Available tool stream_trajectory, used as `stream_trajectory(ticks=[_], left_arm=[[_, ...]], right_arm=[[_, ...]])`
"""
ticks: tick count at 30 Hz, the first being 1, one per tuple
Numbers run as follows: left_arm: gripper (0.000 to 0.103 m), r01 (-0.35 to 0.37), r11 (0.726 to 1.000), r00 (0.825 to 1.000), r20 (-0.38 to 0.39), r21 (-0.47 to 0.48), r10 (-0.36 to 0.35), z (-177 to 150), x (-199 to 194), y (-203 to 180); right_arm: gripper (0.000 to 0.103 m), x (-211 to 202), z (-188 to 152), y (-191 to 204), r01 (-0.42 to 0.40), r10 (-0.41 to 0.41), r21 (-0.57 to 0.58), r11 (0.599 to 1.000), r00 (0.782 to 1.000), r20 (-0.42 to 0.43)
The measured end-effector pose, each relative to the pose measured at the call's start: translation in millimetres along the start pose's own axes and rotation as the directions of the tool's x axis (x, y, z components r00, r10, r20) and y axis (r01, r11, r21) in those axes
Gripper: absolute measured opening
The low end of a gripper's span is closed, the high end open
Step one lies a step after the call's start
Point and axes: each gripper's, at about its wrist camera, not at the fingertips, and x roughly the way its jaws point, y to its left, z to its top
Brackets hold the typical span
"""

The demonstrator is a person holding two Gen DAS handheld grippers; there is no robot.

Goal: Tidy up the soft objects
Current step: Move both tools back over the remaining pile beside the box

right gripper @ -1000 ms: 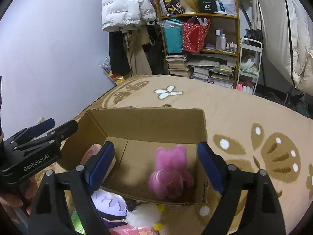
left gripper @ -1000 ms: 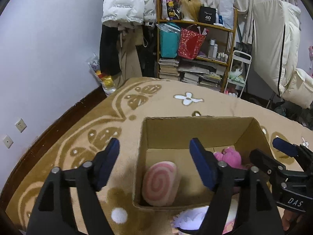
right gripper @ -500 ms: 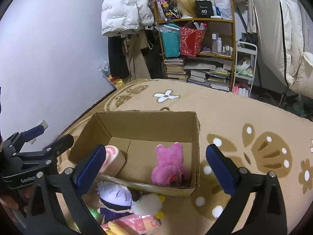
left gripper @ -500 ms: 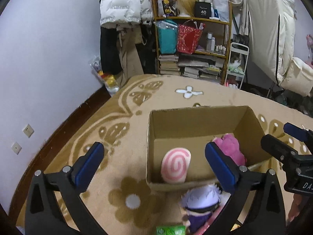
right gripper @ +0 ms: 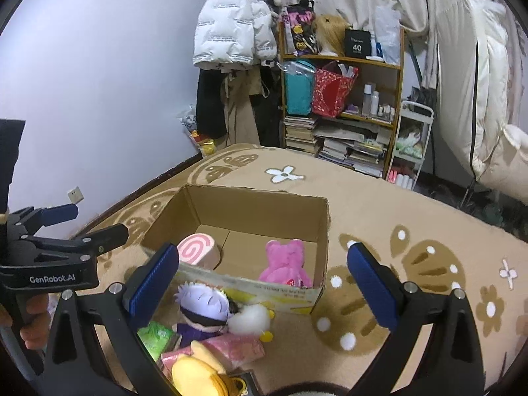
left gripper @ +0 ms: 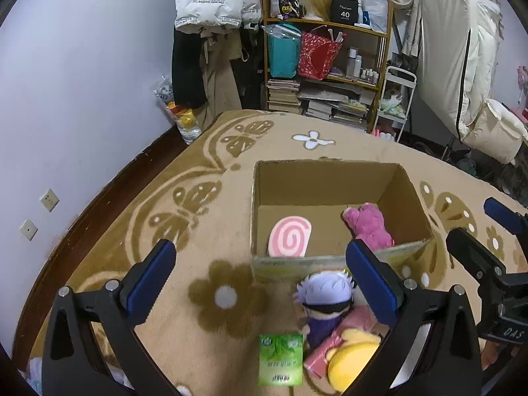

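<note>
An open cardboard box stands on the carpet. Inside lie a pink swirl roll plush on the left and a pink bear plush on the right. Before its near wall sit a white-haired doll, a green packet, a pink packet, a yellow plush and a white fluffy chick. My left gripper is open and empty above the near wall. My right gripper is open too, with nothing between its pads.
A tan carpet with butterfly and flower patterns covers the floor. At the back stand a wooden shelf with bags and books, hanging coats and a white cart. A purple wall runs along the left.
Both grippers have drawn back and up from the box, and their jaws have widened. The roll and the bear stay in the box. The toys in front of it came into view.
</note>
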Motion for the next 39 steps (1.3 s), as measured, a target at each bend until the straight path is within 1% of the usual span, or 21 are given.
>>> stream_trajectory(ticks=[3,6,9,11,14,17,20,25,28,31,34,39], left_arm=[[0.102,-0.009,1.0,1.0,-0.012,-0.003,0.009,-6,-6,2],[0.102,-0.006,1.0,1.0,-0.031,-0.02,0.005,-15,-10,6],[0.102,-0.042,0.999,0.998,-0.052,-0.022,0.041,-25,-10,10],[0.102,-0.031,0.999,0.997,-0.073,-0.021,0.029,-34,-9,13],[0.102,-0.038,0.999,0.995,-0.095,-0.018,0.036,-43,-4,14],[0.102,-0.025,0.999,0.991,-0.135,-0.048,0.019,-53,5,18],[0.102,-0.018,0.998,0.985,-0.171,-0.06,0.008,-62,15,20],[0.102,0.003,0.997,0.974,-0.227,-0.078,-0.02,-72,31,19],[0.102,0.001,0.995,0.967,-0.254,-0.101,-0.027,-77,39,19],[0.102,-0.027,0.993,0.959,-0.283,-0.112,-0.006,-83,47,21],[0.102,-0.012,0.99,0.95,-0.31,-0.138,-0.031,-87,53,23],[0.102,-0.007,0.991,0.934,-0.354,-0.135,-0.042,-93,66,19]], right_arm=[[0.103,-7,-4,3,-0.006,0.006,0.011,1.0,1.0,-0.016],[0.103,-14,-10,7,-0.008,0.008,0.017,1.0,1.0,-0.015],[0.103,-17,-20,14,-0.021,0.021,-0.003,1.0,0.999,-0.033],[0.103,-18,-28,19,-0.031,0.03,-0.011,0.999,0.998,-0.051],[0.103,-16,-39,22,-0.046,0.046,0.009,0.999,0.996,-0.079],[0.103,-11,-54,25,-0.071,0.073,0.025,0.997,0.991,-0.116],[0.103,-4,-68,31,-0.073,0.075,0.02,0.997,0.988,-0.138],[0.103,12,-87,33,-0.089,0.098,0.052,0.995,0.976,-0.192],[0.103,20,-93,33,-0.09,0.101,0.061,0.994,0.972,-0.214],[0.103,25,-96,33,-0.094,0.106,0.063,0.994,0.968,-0.23],[0.103,29,-98,35,-0.094,0.106,0.06,0.994,0.965,-0.238],[0.103,38,-102,39,-0.097,0.11,0.062,0.993,0.958,-0.266]])
